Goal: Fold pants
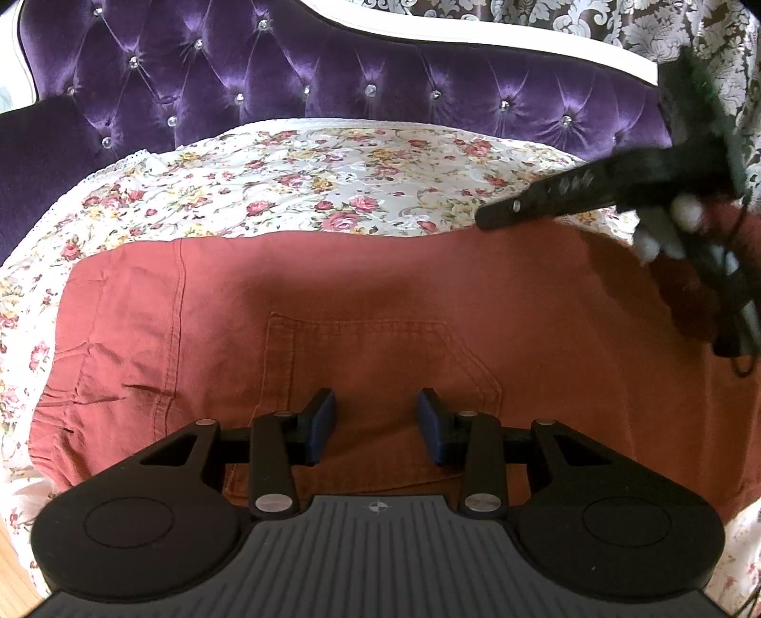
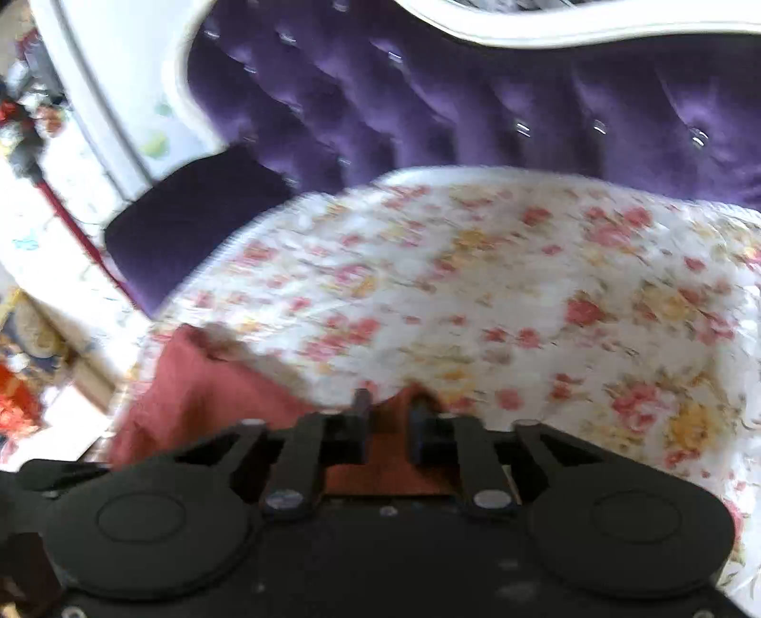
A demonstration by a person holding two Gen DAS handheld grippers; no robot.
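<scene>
Rust-red pants (image 1: 380,304) lie spread on a floral bedspread (image 1: 304,185), back pocket (image 1: 371,375) facing up, waistband at the left. My left gripper (image 1: 375,425) hovers just above the pocket, jaws open and empty. My right gripper (image 1: 490,219) shows blurred at the upper right of the left wrist view, over the pants' far edge. In the blurred right wrist view the right gripper (image 2: 387,418) has narrowly parted jaws with red cloth (image 2: 385,451) between them; the pants (image 2: 200,385) trail to its left. Whether it grips the cloth is unclear.
A purple tufted headboard (image 1: 333,81) with a white frame stands behind the bed. A dark purple cushion (image 2: 190,214) lies at the bed's far left. Patterned wallpaper (image 1: 570,19) is behind. Cluttered floor items (image 2: 19,380) show at the left of the right wrist view.
</scene>
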